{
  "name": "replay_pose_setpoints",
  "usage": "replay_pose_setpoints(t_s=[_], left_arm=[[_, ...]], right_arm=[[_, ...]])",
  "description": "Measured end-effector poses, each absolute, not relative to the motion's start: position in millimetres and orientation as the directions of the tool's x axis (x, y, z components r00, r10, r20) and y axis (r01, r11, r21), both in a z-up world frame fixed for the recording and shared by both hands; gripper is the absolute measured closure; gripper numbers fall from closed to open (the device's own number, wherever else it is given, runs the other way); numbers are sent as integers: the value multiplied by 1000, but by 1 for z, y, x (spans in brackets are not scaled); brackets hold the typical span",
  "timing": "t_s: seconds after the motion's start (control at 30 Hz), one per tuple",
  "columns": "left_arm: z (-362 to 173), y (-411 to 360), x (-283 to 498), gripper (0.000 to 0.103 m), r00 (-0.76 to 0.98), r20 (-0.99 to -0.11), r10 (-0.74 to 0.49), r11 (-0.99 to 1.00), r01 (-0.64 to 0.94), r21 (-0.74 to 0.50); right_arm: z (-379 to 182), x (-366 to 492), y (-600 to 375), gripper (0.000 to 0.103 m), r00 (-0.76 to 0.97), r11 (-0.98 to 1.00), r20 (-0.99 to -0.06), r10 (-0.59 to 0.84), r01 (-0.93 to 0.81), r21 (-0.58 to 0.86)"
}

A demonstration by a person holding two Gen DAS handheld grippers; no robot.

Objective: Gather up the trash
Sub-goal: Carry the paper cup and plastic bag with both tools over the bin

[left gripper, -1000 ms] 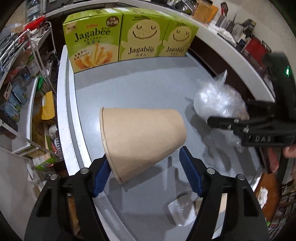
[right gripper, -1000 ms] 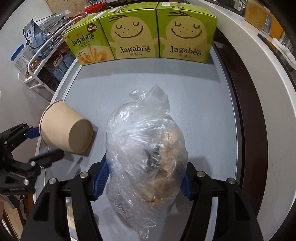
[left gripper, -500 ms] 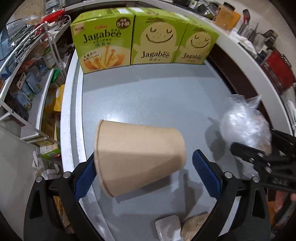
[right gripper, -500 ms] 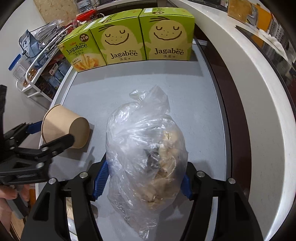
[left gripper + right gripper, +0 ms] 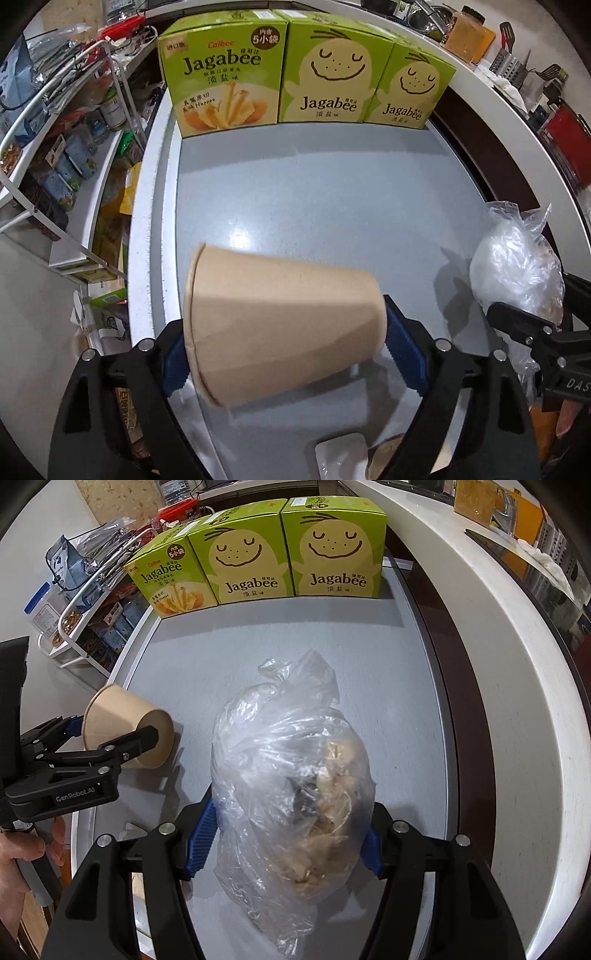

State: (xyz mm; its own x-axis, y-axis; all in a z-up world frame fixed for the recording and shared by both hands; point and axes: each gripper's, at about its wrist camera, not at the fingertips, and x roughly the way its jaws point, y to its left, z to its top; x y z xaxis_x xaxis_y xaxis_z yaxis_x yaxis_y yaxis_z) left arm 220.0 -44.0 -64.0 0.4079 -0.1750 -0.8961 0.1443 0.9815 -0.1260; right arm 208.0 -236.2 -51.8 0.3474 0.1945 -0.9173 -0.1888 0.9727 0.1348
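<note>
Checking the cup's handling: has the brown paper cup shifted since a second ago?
Yes. In the right wrist view the brown paper cup sits farther from the green Jagabee boxes, nearer the table's left edge.

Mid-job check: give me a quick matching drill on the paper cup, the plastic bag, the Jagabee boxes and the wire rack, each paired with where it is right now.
Things:
1. paper cup
2. plastic bag
3. Jagabee boxes
4. wire rack

Places:
A. in a row at the far edge of the grey counter
B. between the left gripper's jaws, lying sideways
C. beside the counter, off its left edge
D. between the right gripper's jaws

Pairs: 1-B, 2-D, 3-A, 4-C
</note>
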Motion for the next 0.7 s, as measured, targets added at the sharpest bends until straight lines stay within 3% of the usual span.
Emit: replay_pose_setpoints(t_s=[0.7], left_arm=[[-17,-29,182,16,498,-844,-198,978,156,-137]], right_arm=[[-32,192,-236,41,363,962,-903,231,-225,155]])
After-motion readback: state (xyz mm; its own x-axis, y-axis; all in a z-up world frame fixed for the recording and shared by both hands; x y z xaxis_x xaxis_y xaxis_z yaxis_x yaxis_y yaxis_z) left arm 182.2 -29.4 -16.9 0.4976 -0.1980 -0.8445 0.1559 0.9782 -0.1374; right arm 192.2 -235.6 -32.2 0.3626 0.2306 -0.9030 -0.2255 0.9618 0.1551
